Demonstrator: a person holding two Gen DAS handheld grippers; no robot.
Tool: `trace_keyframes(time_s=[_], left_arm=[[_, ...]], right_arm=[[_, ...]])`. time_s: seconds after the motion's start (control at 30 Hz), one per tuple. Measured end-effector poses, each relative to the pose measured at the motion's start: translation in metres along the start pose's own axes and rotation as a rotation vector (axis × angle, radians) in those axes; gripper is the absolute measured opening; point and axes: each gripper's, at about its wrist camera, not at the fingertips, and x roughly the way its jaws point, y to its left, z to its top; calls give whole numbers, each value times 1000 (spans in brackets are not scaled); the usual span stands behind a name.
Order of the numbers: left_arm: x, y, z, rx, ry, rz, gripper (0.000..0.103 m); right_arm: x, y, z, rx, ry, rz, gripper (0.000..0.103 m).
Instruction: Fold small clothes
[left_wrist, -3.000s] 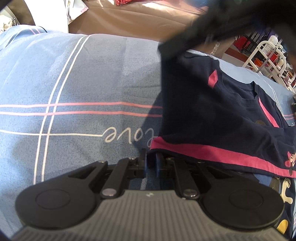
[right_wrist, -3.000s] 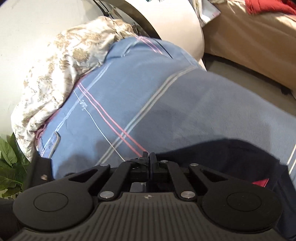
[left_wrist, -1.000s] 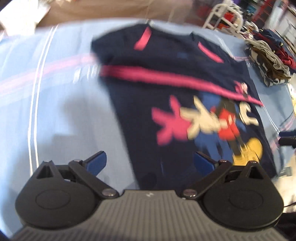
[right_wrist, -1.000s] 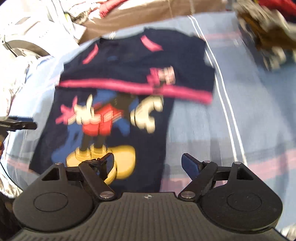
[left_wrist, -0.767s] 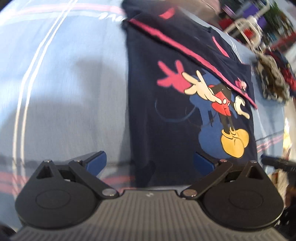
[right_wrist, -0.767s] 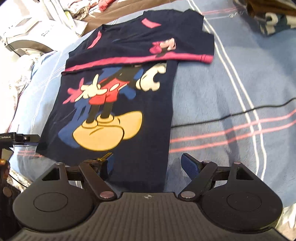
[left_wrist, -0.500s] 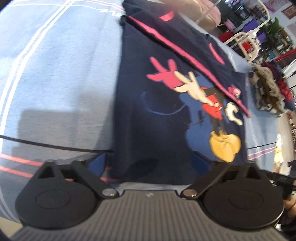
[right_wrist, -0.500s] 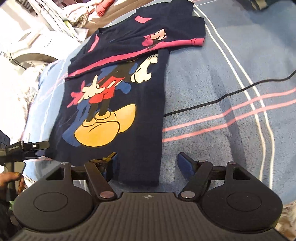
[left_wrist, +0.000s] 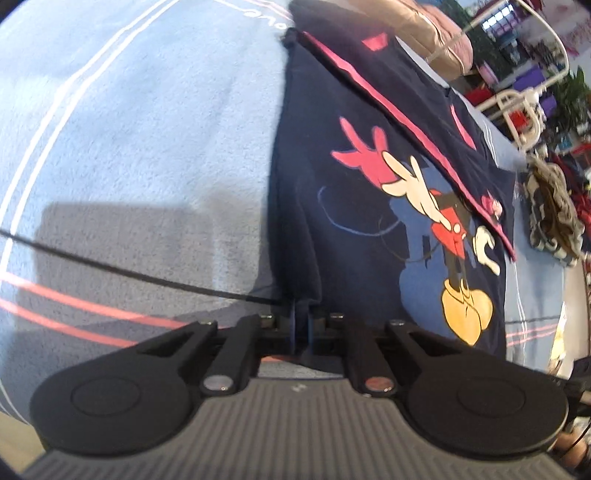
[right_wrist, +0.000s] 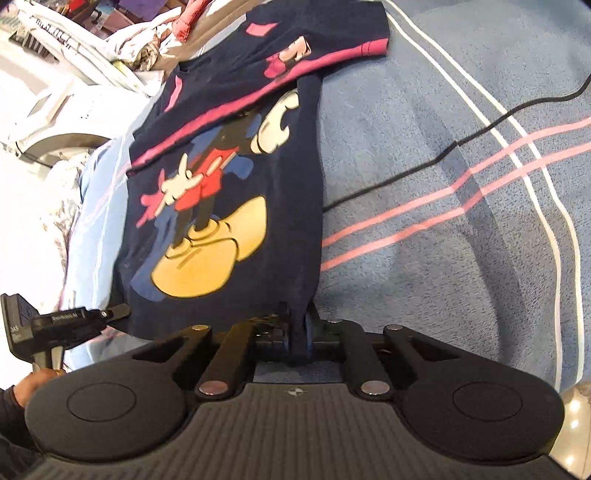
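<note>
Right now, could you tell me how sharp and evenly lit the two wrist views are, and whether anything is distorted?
Left wrist: the navy T-shirt is fairly sharp, the blue bedsheet bows with fisheye curvature, and a blocky shadow falls across it. Right wrist: sharp centre, the black cable curves, and the far left edge is washed out by glare.

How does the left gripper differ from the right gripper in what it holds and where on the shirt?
The left gripper pinches the near left corner of the navy shirt; the right gripper pinches the near right corner. A black cable runs close by the left gripper; at the right it lies farther off. Both have just closed on the hem.
</note>
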Motion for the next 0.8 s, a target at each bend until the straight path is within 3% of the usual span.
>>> trace_keyframes(time_s=[0.17,0.33,0.57,0.63,0.8], left_arm=[[-19,-7,28,-29,-36,-42,5],[-24,-27,99,10,-95,-105,5],[28,-59,249,61,-137,-128,5],[46,-69,289,80,-144,-112,5],[93,-86,351,112,-107,-74,5]], right_arm=[[-29,14,26,51,-76,58,12],[-35,33,94,65,-155,105,12],[17,43,233,123,-221,117,12],[33,45,267,113,-231,73,12],[72,36,314,186,-210,30,12]])
